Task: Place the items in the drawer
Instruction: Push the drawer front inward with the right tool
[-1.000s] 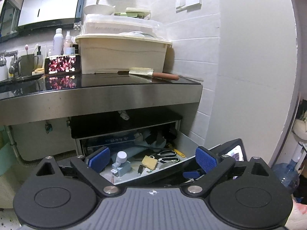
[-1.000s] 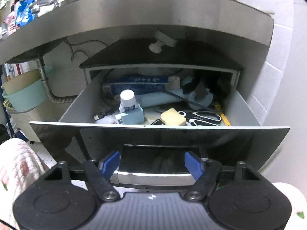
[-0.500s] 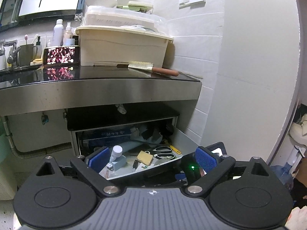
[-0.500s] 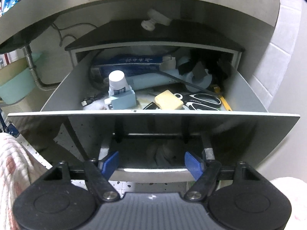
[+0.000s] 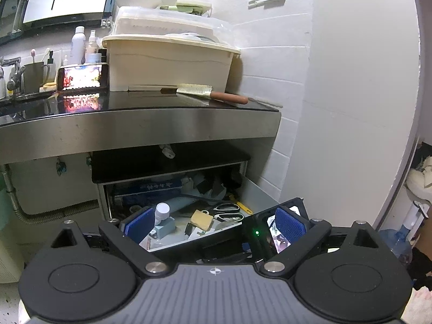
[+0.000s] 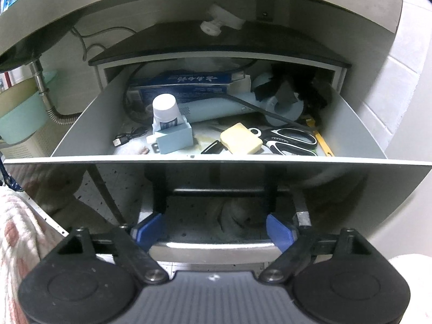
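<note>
The grey drawer (image 6: pixel 213 159) under the steel counter stands pulled open. It holds a white bottle in a blue box (image 6: pixel 172 132), a yellow sponge (image 6: pixel 240 137), black scissors (image 6: pixel 291 140) and a blue carton (image 6: pixel 183 81). My right gripper (image 6: pixel 214 232) is open, its blue pads on either side of the steel handle bar (image 6: pixel 213 245) low on the drawer front. My left gripper (image 5: pixel 213 224) is open and empty, held back above the drawer (image 5: pixel 259 191). A brush with a brown handle (image 5: pixel 210 93) lies on the counter.
The dark countertop (image 5: pixel 151 105) carries a cream lidded bin (image 5: pixel 167 62), a lit phone (image 5: pixel 82 77) and bottles near the tap. A white tiled wall (image 5: pixel 337 108) closes the right side. A corrugated pipe (image 5: pixel 54 213) and a green basin (image 6: pixel 19 118) sit left of the drawer.
The drawer has slid further out toward me with the right gripper at its handle. The left gripper has pulled back and tilted up, so more of the counter shows.
</note>
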